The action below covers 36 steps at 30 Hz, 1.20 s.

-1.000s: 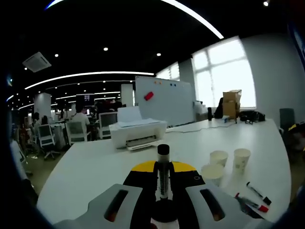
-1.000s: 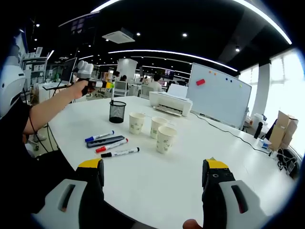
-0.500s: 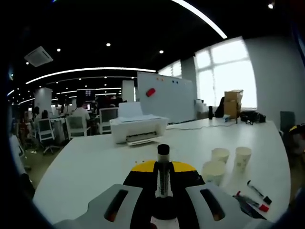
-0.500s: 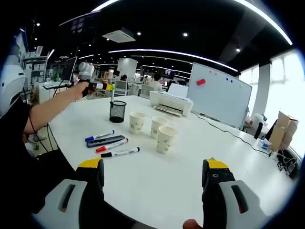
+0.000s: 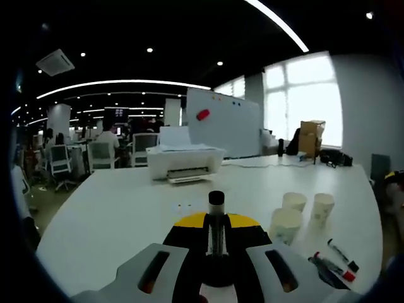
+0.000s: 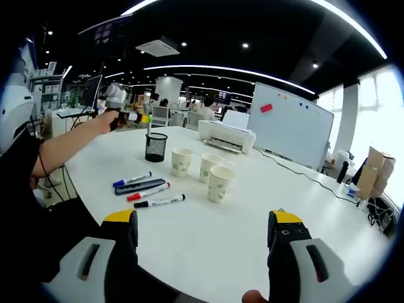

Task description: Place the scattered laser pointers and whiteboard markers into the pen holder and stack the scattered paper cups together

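Ahead of the right gripper's jaws stand a black wire-mesh pen holder [image 6: 155,147] and matt paper cups [image 6: 219,184] on a smooth white table [image 6: 208,233].

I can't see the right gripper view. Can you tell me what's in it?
The right tool is open and empty above a big white table. Further along sit three paper cups, a black mesh pen holder and four loose markers. At the left, a person's arm holds the left tool above the holder.

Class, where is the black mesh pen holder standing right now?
In the right gripper view, the pen holder stands on the white table, left of the three paper cups and beyond the scattered markers.
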Available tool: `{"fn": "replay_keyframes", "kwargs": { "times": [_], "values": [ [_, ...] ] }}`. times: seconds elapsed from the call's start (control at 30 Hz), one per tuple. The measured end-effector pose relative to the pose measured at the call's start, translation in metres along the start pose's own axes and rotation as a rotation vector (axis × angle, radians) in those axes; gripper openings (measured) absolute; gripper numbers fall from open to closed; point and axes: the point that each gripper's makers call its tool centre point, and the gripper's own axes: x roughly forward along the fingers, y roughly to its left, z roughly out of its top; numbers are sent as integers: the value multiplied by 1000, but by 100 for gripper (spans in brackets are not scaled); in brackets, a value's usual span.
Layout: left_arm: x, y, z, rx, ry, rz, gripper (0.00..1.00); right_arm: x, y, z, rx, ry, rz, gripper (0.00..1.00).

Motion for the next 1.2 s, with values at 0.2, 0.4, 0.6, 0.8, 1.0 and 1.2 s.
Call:
{"fn": "replay_keyframes", "kwargs": {
  "times": [0.2, 0.4, 0.6, 0.8, 1.0, 1.2],
  "values": [
    [3, 2, -9, -27, 18, -2, 15, 0, 1, 0, -3, 3, 4, 80],
    [5, 4, -17, -44, 44, 2, 15, -1, 0, 1, -5, 3, 1, 80],
    [7, 5, -23, -54, 61, 1, 15, 0, 2, -1, -8, 10, 6, 80],
    [7, 9, -24, -63, 59, 10, 16, 1, 3, -2, -10, 16, 8, 80],
    [6, 14, -22, -63, 50, 25, 17, 2, 3, -2, -8, 16, 10, 80],
    [5, 18, -23, -62, 52, 43, 19, 2, 4, -2, -9, 18, 10, 80]
  ]
}}
